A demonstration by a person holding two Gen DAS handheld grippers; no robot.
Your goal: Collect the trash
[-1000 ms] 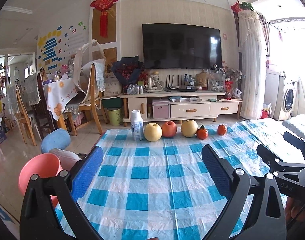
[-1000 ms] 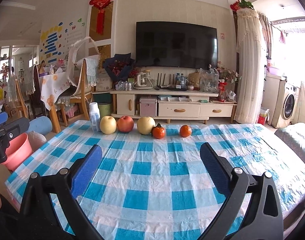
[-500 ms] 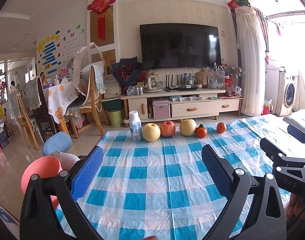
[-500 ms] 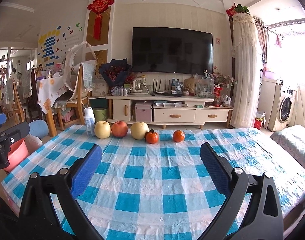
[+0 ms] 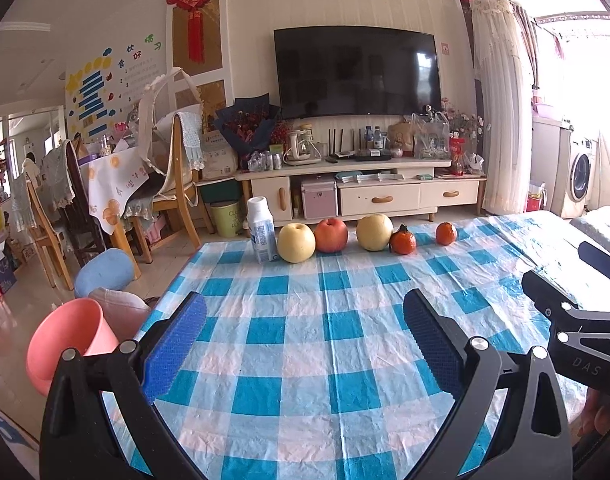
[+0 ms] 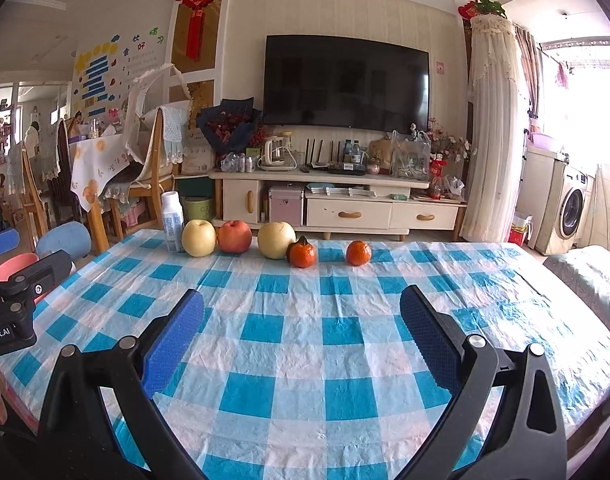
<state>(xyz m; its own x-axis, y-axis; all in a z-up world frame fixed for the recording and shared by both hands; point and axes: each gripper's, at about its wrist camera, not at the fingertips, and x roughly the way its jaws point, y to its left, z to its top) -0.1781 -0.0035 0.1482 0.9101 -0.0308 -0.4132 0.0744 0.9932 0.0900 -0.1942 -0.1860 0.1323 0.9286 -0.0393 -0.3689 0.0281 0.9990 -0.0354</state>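
A white plastic bottle [image 5: 261,229] stands upright at the far left edge of the blue-checked table [image 5: 305,344], next to a row of fruit; it also shows in the right wrist view [image 6: 172,222]. A pink bin [image 5: 67,344] stands on the floor left of the table. My left gripper [image 5: 305,340] is open and empty over the near table. My right gripper [image 6: 303,334] is open and empty over the near table; its body shows at the right of the left wrist view [image 5: 577,320].
A yellow apple [image 5: 296,242], a red apple [image 5: 331,235], a second yellow apple [image 5: 374,232], a persimmon [image 5: 403,241] and an orange [image 5: 446,233] line the table's far edge. A blue stool [image 5: 103,270] and wooden chairs [image 5: 173,184] stand left.
Both grippers have tilted slightly, so the table and fruit sit a little lower in view. Both stay open and empty.
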